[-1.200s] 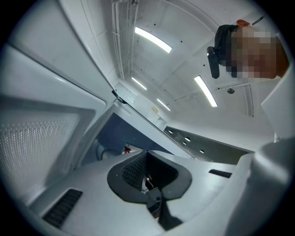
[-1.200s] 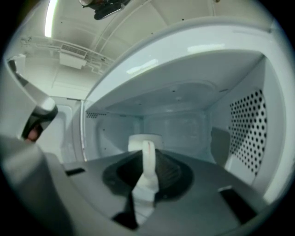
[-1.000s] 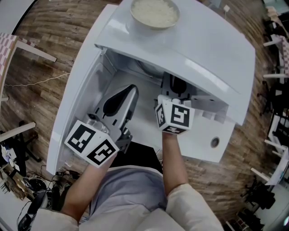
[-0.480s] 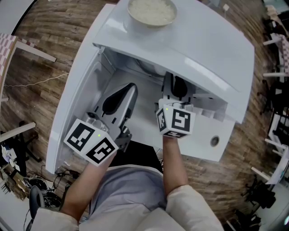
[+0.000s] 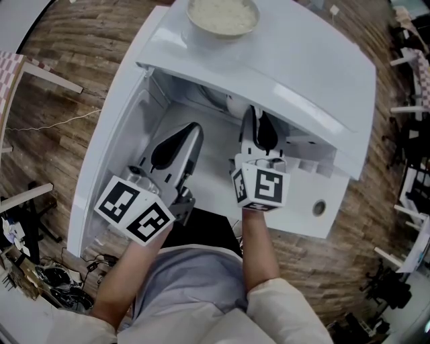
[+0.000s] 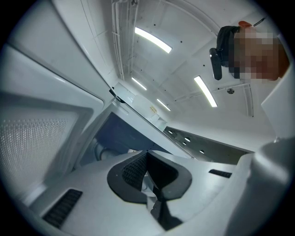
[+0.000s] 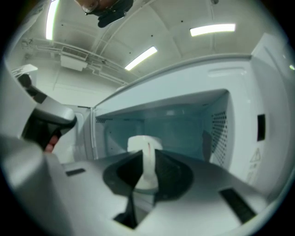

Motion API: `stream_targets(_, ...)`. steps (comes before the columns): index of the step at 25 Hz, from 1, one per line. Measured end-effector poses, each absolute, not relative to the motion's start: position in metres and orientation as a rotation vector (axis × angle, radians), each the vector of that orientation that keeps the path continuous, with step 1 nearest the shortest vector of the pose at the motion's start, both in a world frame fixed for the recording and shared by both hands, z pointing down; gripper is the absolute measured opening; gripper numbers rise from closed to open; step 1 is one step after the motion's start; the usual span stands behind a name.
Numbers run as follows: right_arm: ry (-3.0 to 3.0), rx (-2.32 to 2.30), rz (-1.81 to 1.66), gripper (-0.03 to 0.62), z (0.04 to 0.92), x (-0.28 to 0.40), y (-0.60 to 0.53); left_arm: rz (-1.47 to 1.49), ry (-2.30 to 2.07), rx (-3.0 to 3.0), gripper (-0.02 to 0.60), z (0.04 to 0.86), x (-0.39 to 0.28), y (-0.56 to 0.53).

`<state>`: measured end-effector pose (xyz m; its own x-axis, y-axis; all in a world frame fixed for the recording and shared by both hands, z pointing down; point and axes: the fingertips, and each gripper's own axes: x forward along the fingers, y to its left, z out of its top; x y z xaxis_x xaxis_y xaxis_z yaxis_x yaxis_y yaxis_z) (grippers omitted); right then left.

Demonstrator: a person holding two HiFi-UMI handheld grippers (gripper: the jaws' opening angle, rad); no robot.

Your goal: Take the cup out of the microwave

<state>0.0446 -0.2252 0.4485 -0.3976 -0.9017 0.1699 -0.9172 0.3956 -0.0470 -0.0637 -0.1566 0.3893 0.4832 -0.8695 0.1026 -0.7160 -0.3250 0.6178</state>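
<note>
In the right gripper view a white cup (image 7: 144,144) stands upright inside the open white microwave (image 5: 302,74). My right gripper (image 7: 146,170) is shut on it, the dark pads pressing both its sides. From the head view this right gripper (image 5: 259,127) reaches under the microwave's top, which hides the cup. My left gripper (image 5: 191,134) is held in front of the opening near the door (image 5: 114,134). The left gripper (image 6: 147,168) has its pads together and nothing between them.
A bowl of white rice (image 5: 222,15) sits on top of the microwave. The control panel (image 5: 316,208) with a round knob is at the right of the opening. The perforated right wall (image 7: 220,133) of the cavity is close to the cup. Wood floor lies all around.
My right gripper has drawn back a little toward the person. The left gripper has stayed where it was.
</note>
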Motion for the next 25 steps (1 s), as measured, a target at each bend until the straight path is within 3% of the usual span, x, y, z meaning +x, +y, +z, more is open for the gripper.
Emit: stream_targets(25,-2.585,1.548,0.259,0.074,0.439,0.043,-0.179,-0.304,-1.296,2.127,0.011,0.389,-0.06,-0.143)
